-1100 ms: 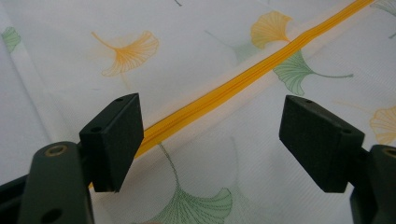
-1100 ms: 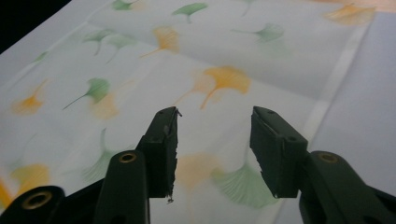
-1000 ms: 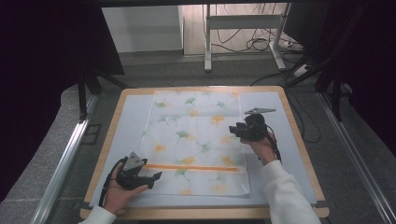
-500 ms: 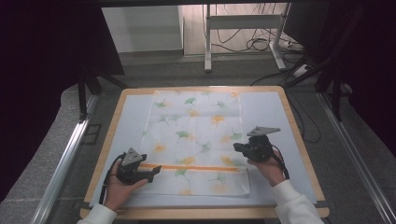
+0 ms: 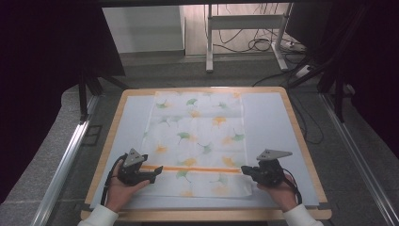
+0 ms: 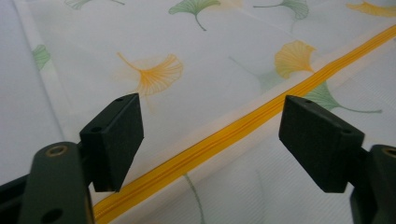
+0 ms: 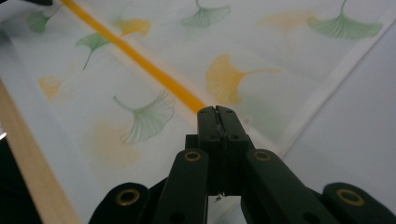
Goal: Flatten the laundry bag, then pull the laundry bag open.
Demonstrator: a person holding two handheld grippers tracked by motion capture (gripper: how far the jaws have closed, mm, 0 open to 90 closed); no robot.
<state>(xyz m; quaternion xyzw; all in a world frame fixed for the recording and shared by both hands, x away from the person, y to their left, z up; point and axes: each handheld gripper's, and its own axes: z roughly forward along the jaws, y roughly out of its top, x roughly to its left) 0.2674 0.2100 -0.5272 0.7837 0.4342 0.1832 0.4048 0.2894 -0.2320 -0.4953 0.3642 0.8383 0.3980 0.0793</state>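
Pale wood table [image 5: 301,141] under a ginkgo-print cloth bag [image 5: 197,136], lying flat at centre. Orange zipper [image 5: 193,168] across its near part, long axis running 9 to 3 o'clock. Left gripper [image 5: 157,170] at the 9 o'clock end, jaws spread wide astride the zipper. Right gripper [image 5: 244,170] at the 3 o'clock end, jaws just pressed together; whether pinching the zipper's end, cannot tell.

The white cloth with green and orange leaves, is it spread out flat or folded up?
Spread flat. The white leaf-print cloth lies smooth on the pale table mat, its edges straight, its orange zipper stripe running straight across.
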